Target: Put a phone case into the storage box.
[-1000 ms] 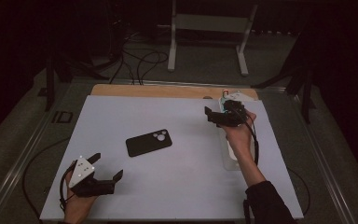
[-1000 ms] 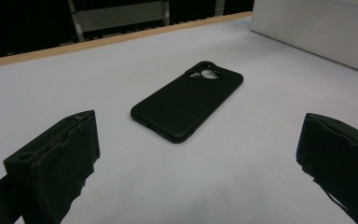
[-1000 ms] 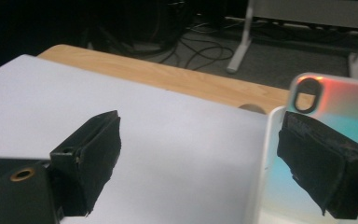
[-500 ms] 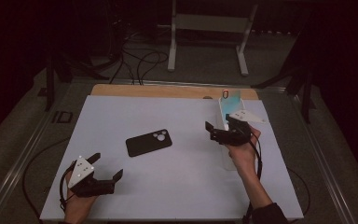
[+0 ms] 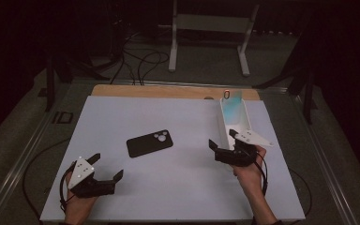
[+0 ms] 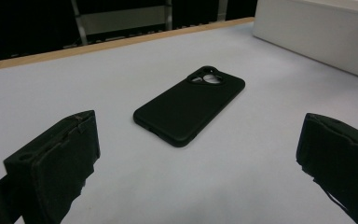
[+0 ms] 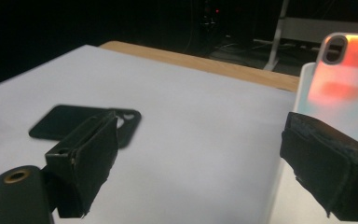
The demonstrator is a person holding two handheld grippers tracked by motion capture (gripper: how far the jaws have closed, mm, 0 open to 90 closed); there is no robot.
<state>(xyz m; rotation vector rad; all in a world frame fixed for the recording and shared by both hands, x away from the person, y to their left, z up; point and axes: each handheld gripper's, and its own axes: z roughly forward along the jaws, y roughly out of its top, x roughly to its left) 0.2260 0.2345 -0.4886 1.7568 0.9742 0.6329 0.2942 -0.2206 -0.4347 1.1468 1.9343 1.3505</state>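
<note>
A black phone case (image 5: 150,143) lies flat, camera cutout up, in the middle of the white sheet. It also lies straight ahead of my left gripper (image 6: 200,140) as the black case (image 6: 191,105). My left gripper (image 5: 108,165) rests open at the near left, empty. A long white box (image 5: 225,124) stands at the right with a shiny pastel phone (image 5: 231,104) leaning at its far end. My right gripper (image 5: 222,138) is open and empty at the box's near end. From that gripper (image 7: 203,135) the phone (image 7: 349,79) shows right and the case (image 7: 65,119) left, partly behind a jaw.
The white sheet (image 5: 178,187) covers most of the table, with a wooden strip (image 5: 168,91) along its far edge. A white stand (image 5: 211,28) and cables (image 5: 136,61) lie on the floor beyond. The box's side wall (image 6: 321,35) rises at the upper right of the left gripper view.
My right gripper has drawn back along the white box from its far end toward the near side, and the pastel phone has come into sight there. The left gripper stayed put.
</note>
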